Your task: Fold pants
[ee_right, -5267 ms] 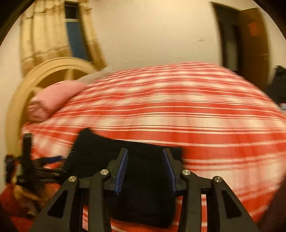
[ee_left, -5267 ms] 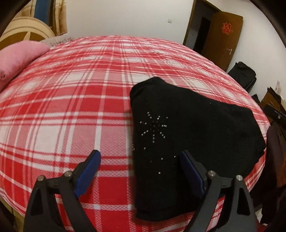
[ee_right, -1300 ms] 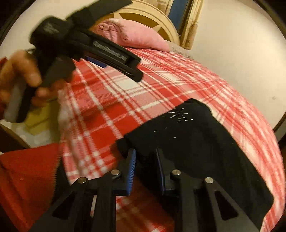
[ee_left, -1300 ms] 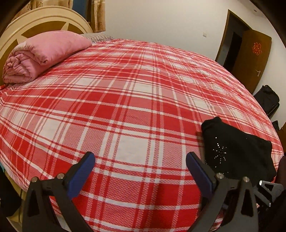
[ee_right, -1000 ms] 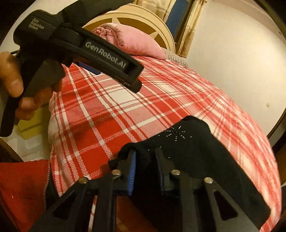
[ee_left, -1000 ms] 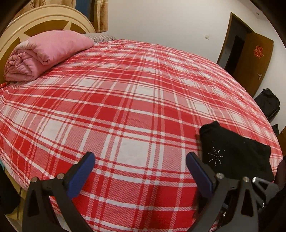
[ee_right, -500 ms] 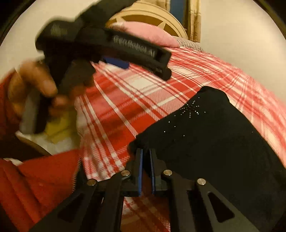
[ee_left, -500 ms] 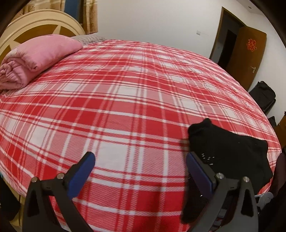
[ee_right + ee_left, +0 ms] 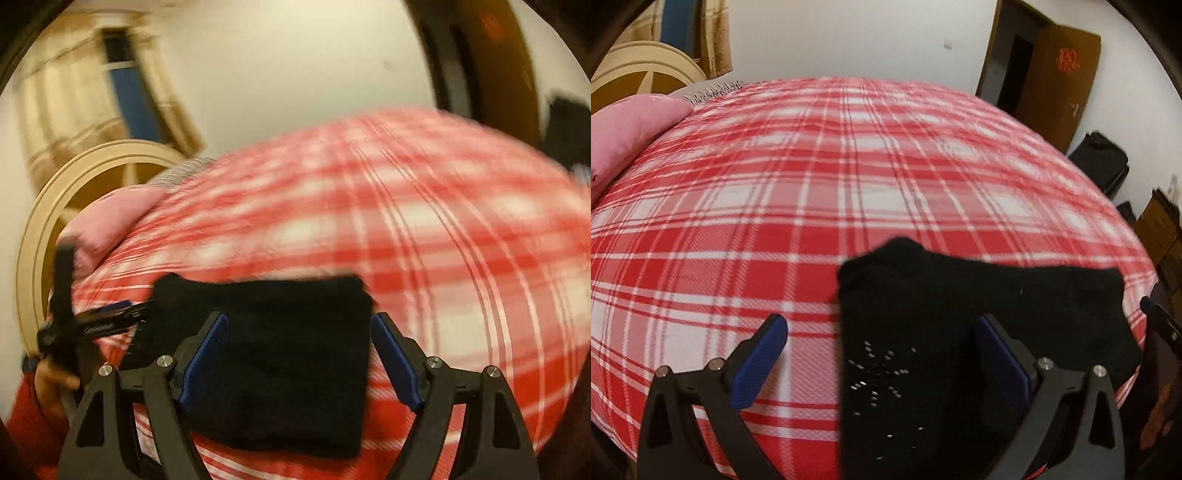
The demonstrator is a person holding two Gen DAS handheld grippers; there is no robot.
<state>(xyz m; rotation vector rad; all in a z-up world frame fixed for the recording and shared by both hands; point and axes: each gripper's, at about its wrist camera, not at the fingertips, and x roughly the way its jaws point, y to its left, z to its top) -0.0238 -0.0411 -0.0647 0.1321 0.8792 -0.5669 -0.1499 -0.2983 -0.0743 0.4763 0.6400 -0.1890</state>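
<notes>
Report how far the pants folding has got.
Done: the black pants lie as a compact folded bundle on the plaid bed. In hand: nothing; the right claw has just been opening, its pads clear of the cloth, and the left claw is open above the pants. Left: perhaps a final tidy.

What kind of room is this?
Most likely a bedroom: a bed with a red plaid cover, a pink pillow by the headboard, and a door.
</notes>
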